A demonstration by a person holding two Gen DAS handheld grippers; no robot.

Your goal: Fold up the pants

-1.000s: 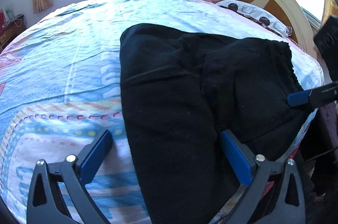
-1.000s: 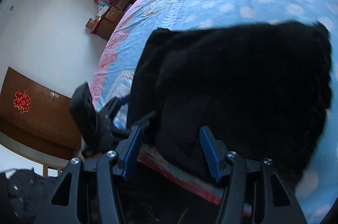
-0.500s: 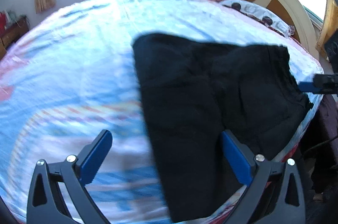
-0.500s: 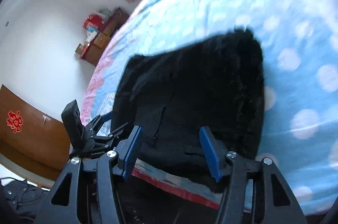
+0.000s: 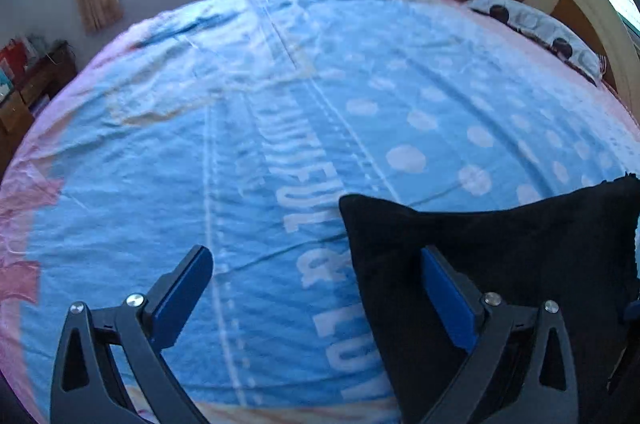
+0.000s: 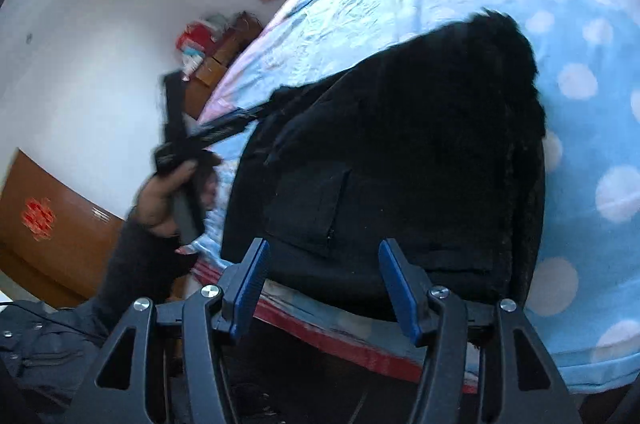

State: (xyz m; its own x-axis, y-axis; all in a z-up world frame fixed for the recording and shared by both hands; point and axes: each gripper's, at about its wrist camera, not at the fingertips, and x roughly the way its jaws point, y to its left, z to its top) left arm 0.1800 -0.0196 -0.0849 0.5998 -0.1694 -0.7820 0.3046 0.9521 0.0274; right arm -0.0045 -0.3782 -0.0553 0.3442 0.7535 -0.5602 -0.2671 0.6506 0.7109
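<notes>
The black pants [image 6: 400,151] lie in a folded bundle at the near edge of the bed [image 5: 280,127], on its blue dotted sheet (a back pocket faces up). The left gripper [image 5: 316,298] hangs over the sheet with fingers spread, holding nothing. The right gripper [image 6: 322,286] is likewise spread, apparently just short of the bundle's near edge.
</notes>
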